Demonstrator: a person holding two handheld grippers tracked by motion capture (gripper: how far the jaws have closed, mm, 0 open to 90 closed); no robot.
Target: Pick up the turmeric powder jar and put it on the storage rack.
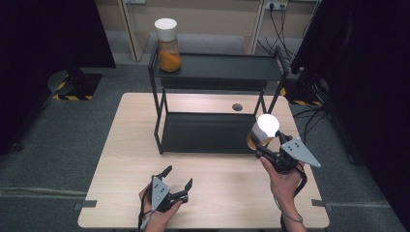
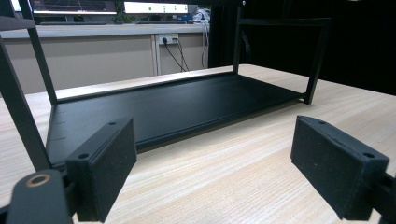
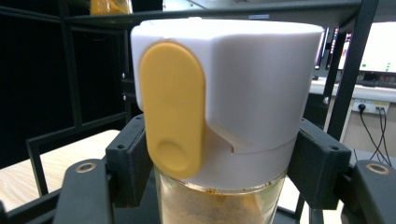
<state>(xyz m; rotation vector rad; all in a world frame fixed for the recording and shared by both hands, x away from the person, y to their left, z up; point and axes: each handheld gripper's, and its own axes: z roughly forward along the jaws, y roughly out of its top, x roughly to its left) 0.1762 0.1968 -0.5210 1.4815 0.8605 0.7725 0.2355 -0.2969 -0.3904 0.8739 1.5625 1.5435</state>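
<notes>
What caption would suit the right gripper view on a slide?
Right gripper clamps a white-capped spice jar of orange powder in front of the black two-tier rack.

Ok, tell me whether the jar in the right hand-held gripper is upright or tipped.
Upright. The jar stands with its white lid on top and orange powder below, clamped between the jaws of the right hand-held gripper, lifted beside the black shelf.

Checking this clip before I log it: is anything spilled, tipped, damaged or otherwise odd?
Nothing stands out. The right gripper holds a white-lidded spice jar upright beside the black rack. A matching jar stands upright on the top shelf; the left gripper is open and empty.
</notes>
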